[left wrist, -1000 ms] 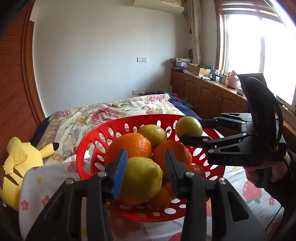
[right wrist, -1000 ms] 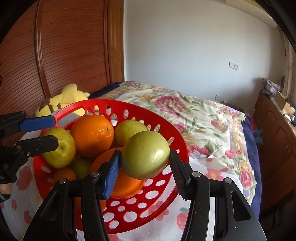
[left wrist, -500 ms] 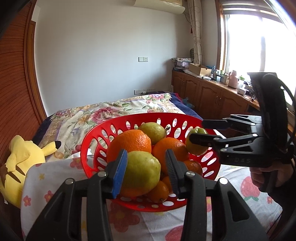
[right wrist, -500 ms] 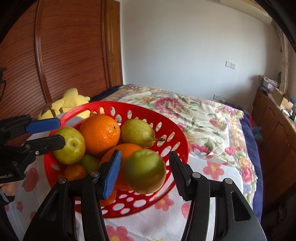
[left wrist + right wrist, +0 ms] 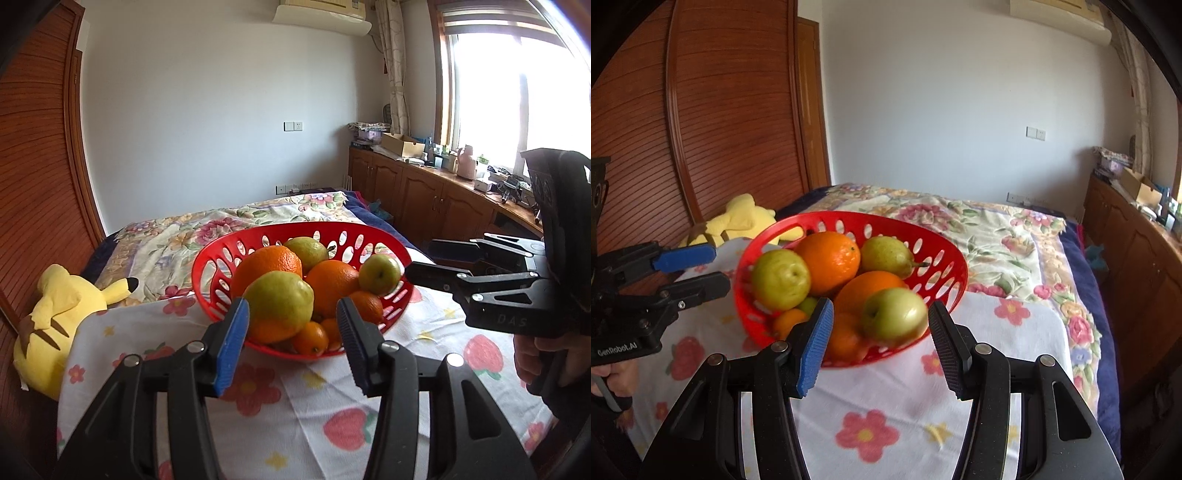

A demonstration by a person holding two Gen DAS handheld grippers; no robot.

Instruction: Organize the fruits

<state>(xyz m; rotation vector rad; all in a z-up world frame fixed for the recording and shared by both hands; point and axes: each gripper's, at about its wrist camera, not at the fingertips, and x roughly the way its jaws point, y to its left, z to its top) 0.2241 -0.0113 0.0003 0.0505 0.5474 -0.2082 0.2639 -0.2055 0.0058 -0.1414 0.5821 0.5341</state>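
Observation:
A red perforated basket (image 5: 229,258) (image 5: 945,266) stands on a flowered cloth and holds oranges, pears, green apples and small tangerines. A yellow-green pear (image 5: 279,301) (image 5: 780,278) lies at its left side and a green apple (image 5: 379,274) (image 5: 894,314) at its right side. My left gripper (image 5: 291,343) is open and empty, just short of the pear; it also shows in the right wrist view (image 5: 698,269). My right gripper (image 5: 881,339) is open and empty, just short of the apple; it also shows in the left wrist view (image 5: 428,264).
A yellow plush toy (image 5: 55,317) (image 5: 738,221) lies left of the basket against a wooden wardrobe (image 5: 683,129). A bed with a floral quilt (image 5: 979,229) lies behind. Wooden cabinets (image 5: 424,199) run along the right wall under a window.
Both grippers have let go of their fruit, opened and drawn back from the basket. The pear and the apple now rest in the basket.

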